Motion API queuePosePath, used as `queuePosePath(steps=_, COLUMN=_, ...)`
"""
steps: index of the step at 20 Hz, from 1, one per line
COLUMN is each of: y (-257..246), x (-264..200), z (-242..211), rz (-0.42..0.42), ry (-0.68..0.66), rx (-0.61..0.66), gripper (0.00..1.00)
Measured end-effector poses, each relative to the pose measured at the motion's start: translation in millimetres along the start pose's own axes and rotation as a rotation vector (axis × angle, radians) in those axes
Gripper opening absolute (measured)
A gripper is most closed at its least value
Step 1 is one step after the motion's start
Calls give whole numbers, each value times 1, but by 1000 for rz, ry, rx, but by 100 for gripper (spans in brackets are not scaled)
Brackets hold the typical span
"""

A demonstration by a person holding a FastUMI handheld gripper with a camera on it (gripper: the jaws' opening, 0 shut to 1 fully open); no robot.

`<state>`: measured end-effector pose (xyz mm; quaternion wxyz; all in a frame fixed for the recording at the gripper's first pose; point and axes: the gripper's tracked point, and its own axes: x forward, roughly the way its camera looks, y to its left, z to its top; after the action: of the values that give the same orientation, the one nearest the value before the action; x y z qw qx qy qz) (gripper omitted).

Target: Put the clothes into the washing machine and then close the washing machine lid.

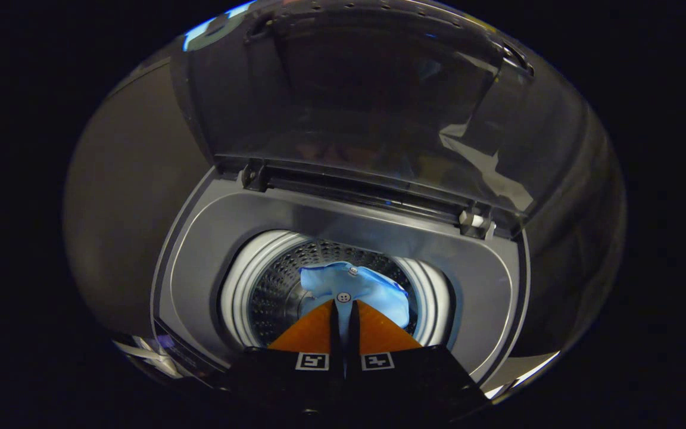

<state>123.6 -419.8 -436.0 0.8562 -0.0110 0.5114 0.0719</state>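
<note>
Two orange fingers of the claw sit pressed nearly together over the open washing machine, with only a thin dark slit between them. A narrow strip of the light blue garment runs down into that slit, so the fingers appear to pinch the cloth, though the contact itself is hard to make out. A small white button lies right at the fingertips, at 12 o'clock from them, and a second button sits a little further on in the same direction. The rest of the garment bunches just beyond the tips, spreading towards 1 and 2 o'clock, inside the perforated steel drum. A white ring rims the drum, set in the grey top deck. Beyond the drum at 12 o'clock, the dark translucent lid stands raised on its hinges.
</note>
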Motion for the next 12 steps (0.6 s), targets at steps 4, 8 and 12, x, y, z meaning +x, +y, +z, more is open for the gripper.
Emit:
queuePosePath(steps=4, y=7, x=5, z=-4, rz=55, ry=26, rx=40, gripper=9)
queuePosePath(steps=8, y=7, x=3, z=2, rz=52, ry=-2, rx=32, gripper=48)
queuePosePath(steps=12, y=4, x=5, z=0, rz=39, ry=1, rx=15, gripper=99)
